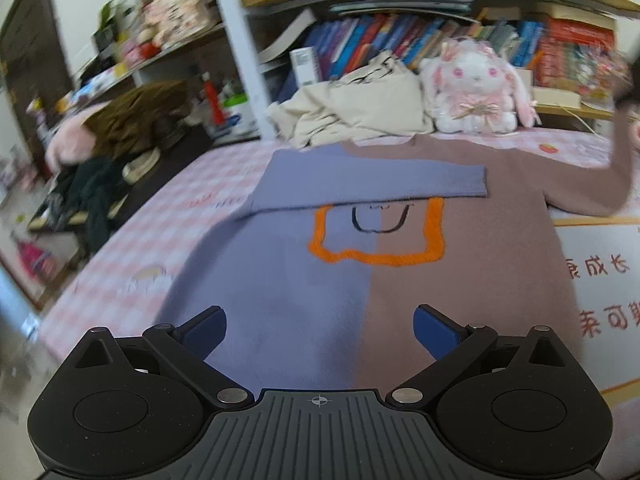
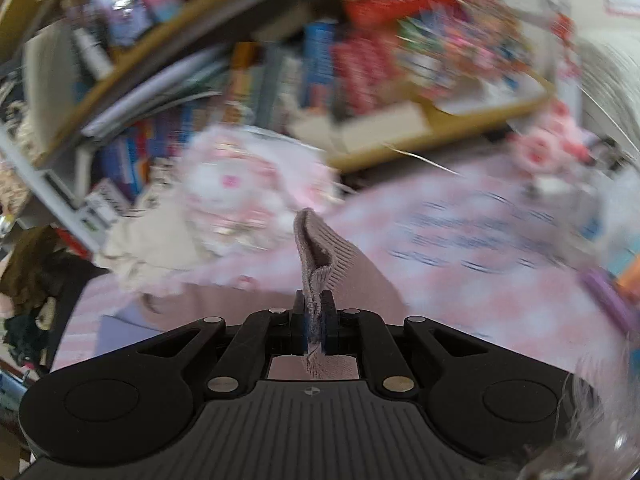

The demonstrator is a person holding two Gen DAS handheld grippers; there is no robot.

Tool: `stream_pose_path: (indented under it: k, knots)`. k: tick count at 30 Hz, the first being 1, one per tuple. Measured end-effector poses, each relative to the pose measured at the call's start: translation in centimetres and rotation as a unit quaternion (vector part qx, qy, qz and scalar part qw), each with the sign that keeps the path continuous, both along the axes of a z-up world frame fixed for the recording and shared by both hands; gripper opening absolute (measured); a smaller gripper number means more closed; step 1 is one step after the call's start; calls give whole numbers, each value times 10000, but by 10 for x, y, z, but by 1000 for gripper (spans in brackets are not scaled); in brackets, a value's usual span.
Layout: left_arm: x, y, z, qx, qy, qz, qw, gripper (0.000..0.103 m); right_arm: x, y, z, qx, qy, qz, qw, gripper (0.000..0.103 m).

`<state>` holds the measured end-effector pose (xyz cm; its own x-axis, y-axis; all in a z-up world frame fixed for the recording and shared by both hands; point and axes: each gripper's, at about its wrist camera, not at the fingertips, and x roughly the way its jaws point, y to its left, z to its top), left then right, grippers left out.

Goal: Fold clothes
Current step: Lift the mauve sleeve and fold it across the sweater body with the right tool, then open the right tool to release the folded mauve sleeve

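A two-tone sweater [image 1: 360, 280], lilac on the left and dusty pink on the right with an orange outline on the chest, lies flat on the pink checked bed [image 1: 168, 208]. Its lilac sleeve [image 1: 372, 184] is folded across the chest. The pink sleeve [image 1: 600, 184] rises up at the right edge. My left gripper [image 1: 318, 330] hovers open over the sweater's lower part, with nothing between its blue pads. My right gripper [image 2: 314, 320] is shut on the ribbed pink cuff [image 2: 316, 248], which sticks up between the pads above the bed.
A beige garment pile [image 1: 352, 116] and a white-pink plush rabbit [image 1: 476, 88] sit at the bed's far side under full bookshelves [image 1: 420, 40]. A brown and dark clothes heap [image 1: 132, 128] lies at the left. A printed box [image 1: 600, 280] sits beside the sweater on the right.
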<state>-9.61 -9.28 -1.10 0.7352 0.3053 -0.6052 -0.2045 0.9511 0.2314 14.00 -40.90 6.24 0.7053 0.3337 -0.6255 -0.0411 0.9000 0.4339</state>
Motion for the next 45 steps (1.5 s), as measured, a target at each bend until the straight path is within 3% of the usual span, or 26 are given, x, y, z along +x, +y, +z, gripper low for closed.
stream_pose_path:
  k: [9,17,25,38,41,42,43,44,45]
  knots:
    - [9,66,11,-253,-251,-930,9950,101,26,152,50,-297,-494,597,9966,6]
    - [7,94,13,75,-445,-1615,9858,101,36,263,63,-368,-698,1066,9912,6]
    - [6,129,9,-52,-416,-1563,9868,101,43,333,29,-638,-365,1260,9893,6]
    - [3,153,7,-95,-345,-1536,9875,101,42,378,-18,-901,74,1566,9835,6]
    - [2,154,7,-97,-333,-1559,9872,101,42,376,-22,-730,115,1645,9836,12]
    - [2,154,7,-89,-333,-1570,9870,101,42,375,-23,-639,124,1690,9835,19]
    - [2,154,7,-78,-334,-1581,9868,101,40,373,-22,-530,90,1750,9831,36]
    - [1,154,8,-68,-336,-1592,9866,101,36,370,-19,-425,26,1788,9830,45]
    - [1,154,8,-61,-338,-1596,9866,101,32,366,-16,-327,-70,1805,9830,49]
